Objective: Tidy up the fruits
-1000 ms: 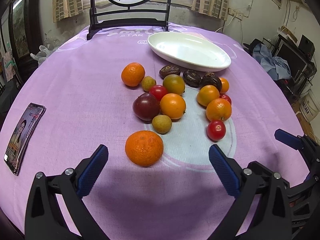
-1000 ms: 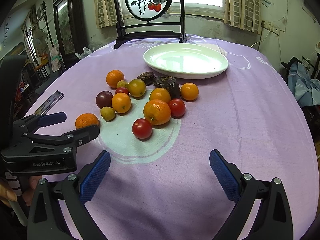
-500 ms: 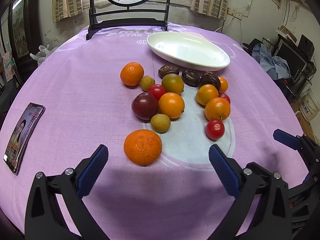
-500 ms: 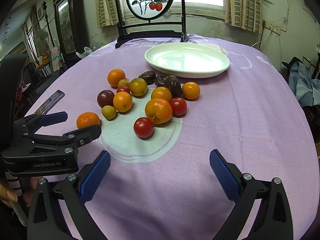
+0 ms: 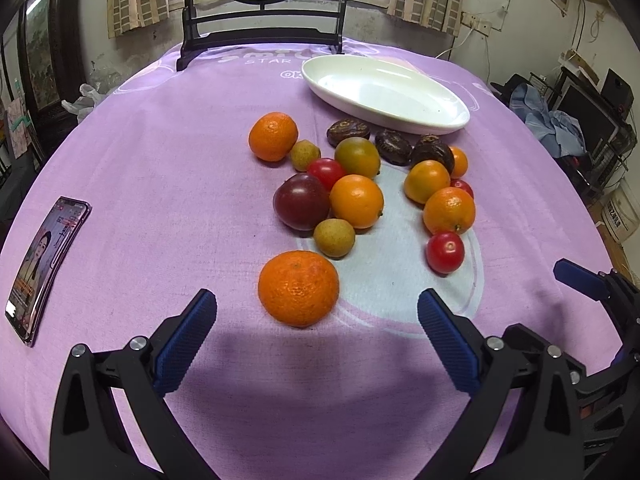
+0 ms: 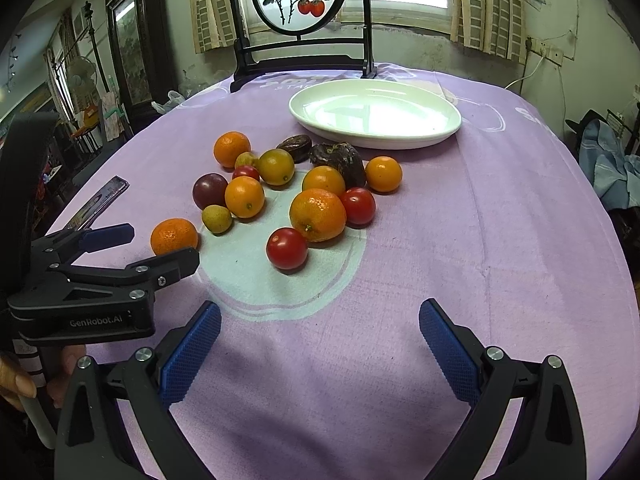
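Several fruits lie in a loose cluster on the purple tablecloth (image 5: 160, 168): oranges, red tomatoes, a dark plum (image 5: 301, 201), small green-brown fruits and dark wrinkled ones. A white oval plate (image 5: 384, 94) stands empty behind them; it also shows in the right wrist view (image 6: 374, 112). My left gripper (image 5: 316, 314) is open, with the nearest mandarin (image 5: 298, 288) just ahead between its fingers. My right gripper (image 6: 320, 320) is open and empty, short of a red tomato (image 6: 287, 249) and an orange (image 6: 318, 215).
A phone (image 5: 42, 256) lies on the cloth at the left. A black-framed round screen (image 6: 300, 4) stands at the table's back edge. The left gripper body (image 6: 100, 280) shows at the left of the right wrist view. Clutter surrounds the table.
Both grippers have crept slightly forward toward the fruits; the mandarin now sits closer between the left fingers. Both jaws stay open.
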`<state>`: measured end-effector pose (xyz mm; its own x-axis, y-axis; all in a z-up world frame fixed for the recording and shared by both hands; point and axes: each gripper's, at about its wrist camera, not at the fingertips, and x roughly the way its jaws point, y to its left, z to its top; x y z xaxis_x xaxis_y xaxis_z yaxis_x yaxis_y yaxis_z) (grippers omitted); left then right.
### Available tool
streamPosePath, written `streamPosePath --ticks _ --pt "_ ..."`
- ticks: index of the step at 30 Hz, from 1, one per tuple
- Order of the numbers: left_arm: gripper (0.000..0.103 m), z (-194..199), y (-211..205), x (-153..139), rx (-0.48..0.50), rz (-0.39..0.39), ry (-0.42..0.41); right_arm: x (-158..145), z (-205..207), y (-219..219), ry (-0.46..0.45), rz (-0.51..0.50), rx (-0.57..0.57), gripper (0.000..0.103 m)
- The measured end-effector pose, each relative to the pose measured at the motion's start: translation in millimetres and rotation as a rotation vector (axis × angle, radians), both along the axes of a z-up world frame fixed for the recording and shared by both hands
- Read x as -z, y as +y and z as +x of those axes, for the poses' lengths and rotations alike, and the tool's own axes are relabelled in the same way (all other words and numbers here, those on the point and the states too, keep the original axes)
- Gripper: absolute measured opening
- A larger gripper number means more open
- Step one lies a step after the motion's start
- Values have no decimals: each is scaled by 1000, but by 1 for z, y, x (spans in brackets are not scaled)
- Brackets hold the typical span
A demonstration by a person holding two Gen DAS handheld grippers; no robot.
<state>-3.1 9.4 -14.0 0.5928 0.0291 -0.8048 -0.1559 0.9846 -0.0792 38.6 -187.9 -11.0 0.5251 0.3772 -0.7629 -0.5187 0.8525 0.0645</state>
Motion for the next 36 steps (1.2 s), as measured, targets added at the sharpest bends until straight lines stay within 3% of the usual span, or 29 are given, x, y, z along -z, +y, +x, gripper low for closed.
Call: streamPosePath --ticks 26,36 --pt "98 -1 -2 -3 2 6 -6 3 -1 1 4 -2 -9 99" --pt "98 2 22 17 20 -10 48 12 -2 0 26 1 -13 99"
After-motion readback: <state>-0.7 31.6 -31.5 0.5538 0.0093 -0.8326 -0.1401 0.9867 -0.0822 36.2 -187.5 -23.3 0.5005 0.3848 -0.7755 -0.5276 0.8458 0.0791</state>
